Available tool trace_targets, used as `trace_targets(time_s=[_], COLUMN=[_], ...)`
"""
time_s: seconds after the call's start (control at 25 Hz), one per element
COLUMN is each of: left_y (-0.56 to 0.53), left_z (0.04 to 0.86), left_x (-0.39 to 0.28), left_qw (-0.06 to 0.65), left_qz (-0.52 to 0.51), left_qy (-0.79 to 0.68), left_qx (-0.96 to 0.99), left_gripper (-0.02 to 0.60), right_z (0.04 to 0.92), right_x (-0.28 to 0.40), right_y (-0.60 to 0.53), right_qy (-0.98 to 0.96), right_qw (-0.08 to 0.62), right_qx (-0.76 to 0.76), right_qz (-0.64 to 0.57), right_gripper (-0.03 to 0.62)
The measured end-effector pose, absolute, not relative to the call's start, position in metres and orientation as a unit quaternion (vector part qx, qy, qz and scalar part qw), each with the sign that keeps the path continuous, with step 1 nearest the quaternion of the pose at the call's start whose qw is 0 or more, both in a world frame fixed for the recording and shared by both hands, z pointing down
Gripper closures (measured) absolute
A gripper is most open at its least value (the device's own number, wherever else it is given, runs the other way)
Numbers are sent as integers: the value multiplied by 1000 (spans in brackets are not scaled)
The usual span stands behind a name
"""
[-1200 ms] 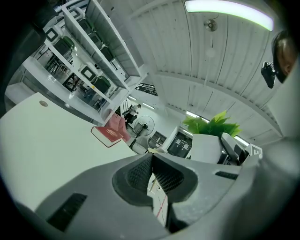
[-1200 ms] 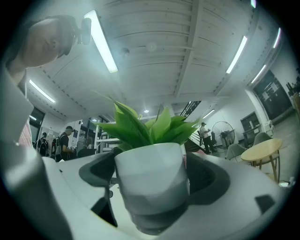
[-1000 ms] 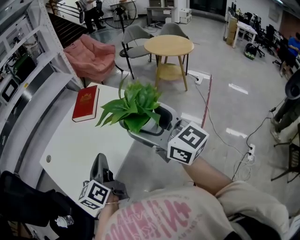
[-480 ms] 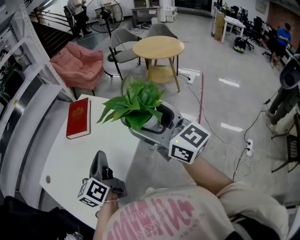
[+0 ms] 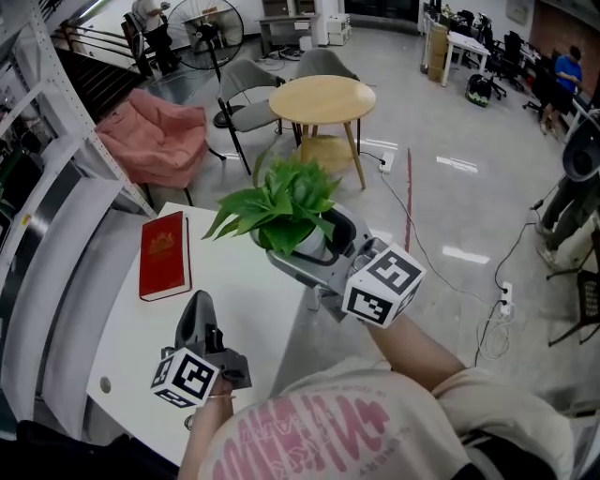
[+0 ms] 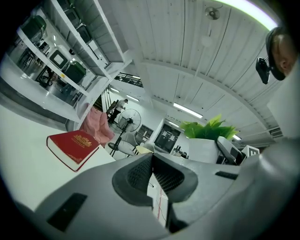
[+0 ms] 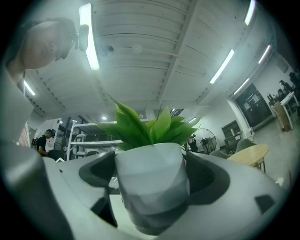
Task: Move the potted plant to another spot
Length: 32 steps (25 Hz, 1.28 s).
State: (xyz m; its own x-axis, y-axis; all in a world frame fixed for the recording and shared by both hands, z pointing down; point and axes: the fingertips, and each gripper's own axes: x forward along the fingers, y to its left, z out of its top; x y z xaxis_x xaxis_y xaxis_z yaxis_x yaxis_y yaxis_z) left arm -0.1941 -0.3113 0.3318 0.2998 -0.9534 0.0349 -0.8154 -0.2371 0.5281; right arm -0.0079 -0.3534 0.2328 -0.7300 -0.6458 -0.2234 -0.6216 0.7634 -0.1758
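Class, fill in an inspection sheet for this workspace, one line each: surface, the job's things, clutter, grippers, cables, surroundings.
Surface: white table, with one book on it.
Job's things: potted plant, upright, clamped by its white pot near the table's right edge.
Clutter: red book, lying flat on the table, left of the plant.
Grippers: right gripper shut on the pot; left gripper jaws together, nothing between them.
Cables: a cable trails across the floor beyond the table.
Surroundings: round wooden table, grey chairs, pink seat, standing fan.
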Motion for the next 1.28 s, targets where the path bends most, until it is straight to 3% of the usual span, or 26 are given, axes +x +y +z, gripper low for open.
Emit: trace_targets(time_s=[0.4,0.6,1.28], left_y=[-332,-344,-340], left_z=[348,363,422], left_x=[-201,-172,-152], left_qw=[224,225,199], left_qz=[-173,-196,-171], left_qy=[-642,-666,-714], left_qx=[713,683,649], left_gripper=[579,578,578], right_z=[248,263,349], right_x=[-13,7,3], right_y=[-414,-444,-478], right_qy=[952,962,969], right_qw=[144,134,137], right_qx=[-261,-222,-166], right_qz=[-74,-81,-125], right_gripper=[106,106,106])
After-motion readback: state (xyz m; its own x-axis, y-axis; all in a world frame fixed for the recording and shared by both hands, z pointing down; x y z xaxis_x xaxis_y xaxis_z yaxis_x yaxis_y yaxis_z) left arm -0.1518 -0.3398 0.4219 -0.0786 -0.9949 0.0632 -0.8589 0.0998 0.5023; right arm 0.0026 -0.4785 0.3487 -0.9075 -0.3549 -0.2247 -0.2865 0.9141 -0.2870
